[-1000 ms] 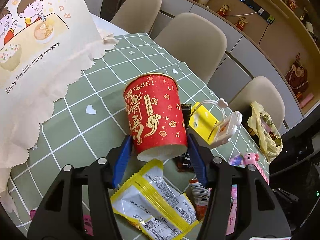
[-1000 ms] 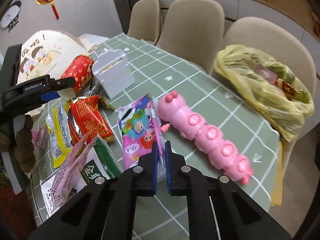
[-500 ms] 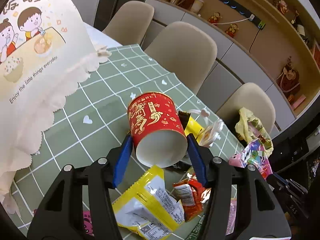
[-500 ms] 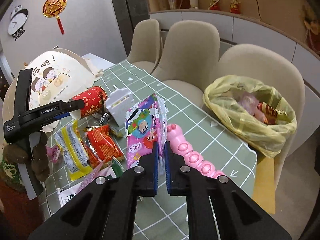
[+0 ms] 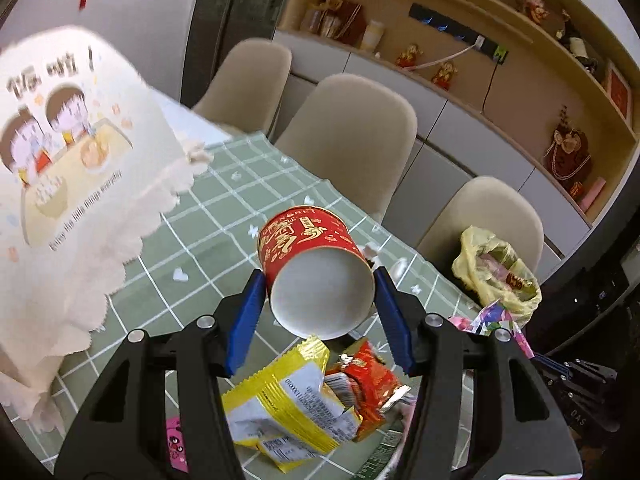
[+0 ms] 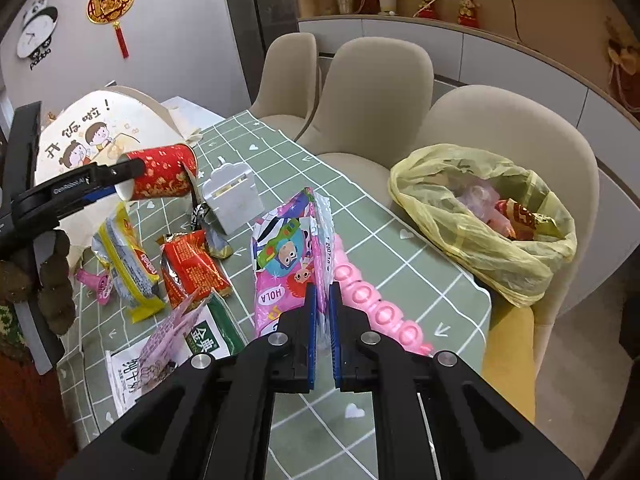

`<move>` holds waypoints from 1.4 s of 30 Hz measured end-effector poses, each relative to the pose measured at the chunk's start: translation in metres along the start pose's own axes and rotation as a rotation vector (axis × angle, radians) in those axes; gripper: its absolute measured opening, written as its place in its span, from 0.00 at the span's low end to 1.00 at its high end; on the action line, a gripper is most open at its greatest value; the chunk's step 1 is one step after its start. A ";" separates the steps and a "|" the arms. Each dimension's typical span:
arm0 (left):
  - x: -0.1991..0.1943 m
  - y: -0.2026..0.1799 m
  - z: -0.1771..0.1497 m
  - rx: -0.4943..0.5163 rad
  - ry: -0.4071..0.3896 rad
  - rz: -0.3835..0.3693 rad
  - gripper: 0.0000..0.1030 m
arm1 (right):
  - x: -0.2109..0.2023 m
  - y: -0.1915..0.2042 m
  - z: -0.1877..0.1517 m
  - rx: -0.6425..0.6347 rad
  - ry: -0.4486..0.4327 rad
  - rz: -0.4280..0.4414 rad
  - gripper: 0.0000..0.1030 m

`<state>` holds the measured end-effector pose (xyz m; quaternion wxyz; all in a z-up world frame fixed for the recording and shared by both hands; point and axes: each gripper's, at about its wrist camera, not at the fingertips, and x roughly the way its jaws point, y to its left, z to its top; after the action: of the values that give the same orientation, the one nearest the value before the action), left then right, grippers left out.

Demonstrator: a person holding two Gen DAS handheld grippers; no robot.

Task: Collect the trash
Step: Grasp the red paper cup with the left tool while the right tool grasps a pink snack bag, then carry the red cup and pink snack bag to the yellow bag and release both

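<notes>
My left gripper point(image 5: 320, 300) clamped on red cup point(image 5: 316, 264), off table. Right gripper point(image 6: 323, 320) pinches pink wrapper point(image 6: 286, 264). Yellow bag point(image 6: 484, 216) on chair by table edge, part full. Wrappers point(image 6: 160, 268) left on table point(image 6: 360, 208).

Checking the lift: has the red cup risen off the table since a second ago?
Yes. The red cup in the left tongs now hangs above the wrappers, clear of the green tablecloth.

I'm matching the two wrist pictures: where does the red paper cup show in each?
Left wrist: red paper cup at centre, base toward the camera, between the left gripper fingers.
Right wrist: red paper cup at upper left, lying sideways.
Shared landmark: yellow trash bag on the chair.
</notes>
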<state>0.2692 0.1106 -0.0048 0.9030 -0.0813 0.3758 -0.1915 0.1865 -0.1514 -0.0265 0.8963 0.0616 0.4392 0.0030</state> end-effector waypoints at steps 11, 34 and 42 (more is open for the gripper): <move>-0.005 -0.045 -0.014 0.098 0.219 -0.131 0.51 | -0.017 -0.038 0.009 0.126 -0.012 0.035 0.08; 0.057 -0.078 -0.056 0.174 0.316 -0.038 0.52 | -0.036 -0.042 -0.032 0.209 0.023 -0.107 0.08; 0.026 -0.090 -0.042 0.149 0.298 -0.123 0.52 | -0.039 -0.041 -0.023 0.183 -0.001 -0.099 0.08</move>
<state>0.2303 0.0177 -0.0252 0.8274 -0.0078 0.4845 -0.2837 0.1426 -0.1919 -0.0139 0.8862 0.1215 0.4396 -0.0814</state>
